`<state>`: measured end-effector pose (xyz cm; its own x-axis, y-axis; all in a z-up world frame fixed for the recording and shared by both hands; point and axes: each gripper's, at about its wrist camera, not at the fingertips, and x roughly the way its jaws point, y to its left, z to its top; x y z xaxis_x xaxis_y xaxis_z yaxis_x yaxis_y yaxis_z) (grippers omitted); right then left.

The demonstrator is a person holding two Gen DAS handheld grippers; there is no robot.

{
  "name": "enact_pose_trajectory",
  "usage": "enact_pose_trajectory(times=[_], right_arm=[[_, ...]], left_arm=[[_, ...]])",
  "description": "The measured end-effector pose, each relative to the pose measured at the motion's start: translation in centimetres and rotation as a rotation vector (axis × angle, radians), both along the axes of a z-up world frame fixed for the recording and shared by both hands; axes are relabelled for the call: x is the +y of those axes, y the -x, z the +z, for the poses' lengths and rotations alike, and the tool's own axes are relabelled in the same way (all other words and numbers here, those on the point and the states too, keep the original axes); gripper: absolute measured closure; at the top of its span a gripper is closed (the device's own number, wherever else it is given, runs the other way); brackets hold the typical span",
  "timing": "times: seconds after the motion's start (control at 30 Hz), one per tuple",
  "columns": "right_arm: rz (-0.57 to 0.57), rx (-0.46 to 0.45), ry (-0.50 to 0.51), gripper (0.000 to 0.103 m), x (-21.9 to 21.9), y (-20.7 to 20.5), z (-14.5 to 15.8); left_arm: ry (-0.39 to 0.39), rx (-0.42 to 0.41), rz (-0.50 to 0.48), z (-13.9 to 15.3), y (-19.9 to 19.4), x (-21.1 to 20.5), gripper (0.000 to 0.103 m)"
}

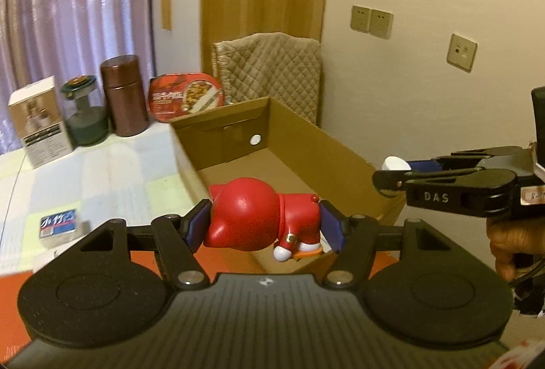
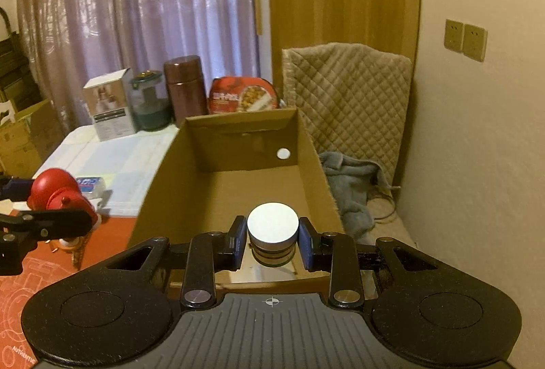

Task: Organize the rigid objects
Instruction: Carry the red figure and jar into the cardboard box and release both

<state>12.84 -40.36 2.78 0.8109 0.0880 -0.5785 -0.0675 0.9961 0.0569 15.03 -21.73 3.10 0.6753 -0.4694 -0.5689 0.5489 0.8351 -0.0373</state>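
Red figurine (image 1: 262,219) sits clamped sideways in the left claw (image 1: 264,226) at frame centre; the right claw (image 2: 272,237) grips a white-capped jar (image 2: 272,232) above the cardboard box (image 2: 306,144).

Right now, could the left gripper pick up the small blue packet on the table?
Probably not as it stands: the left gripper is already shut on the red figurine, leaving no free grip. The blue packet lies unobstructed on the table; the figurine must be released first.
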Motion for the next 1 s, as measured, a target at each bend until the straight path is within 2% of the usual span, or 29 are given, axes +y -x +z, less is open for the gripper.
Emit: enact_pose_trajectory(times=[0.47, 0.63, 1.0], right_arm=[[-0.032, 0.049, -0.043, 0.074, -2.4, -1.7, -2.1], [-0.026, 0.057, -0.044, 0.074, -2.6, -2.0, -2.5], [-0.022, 0.073, -0.047, 0.074, -2.5, -2.6, -3.2]], left_arm=[[-0.086, 0.033, -0.092, -2.0, -3.8, -3.6, 0.040], [-0.142, 0.034, -0.123, -3.0, -4.4, -4.6, 0.040], [-0.148, 0.062, -0.132, -4.1, -4.7, -5.2, 0.040]])
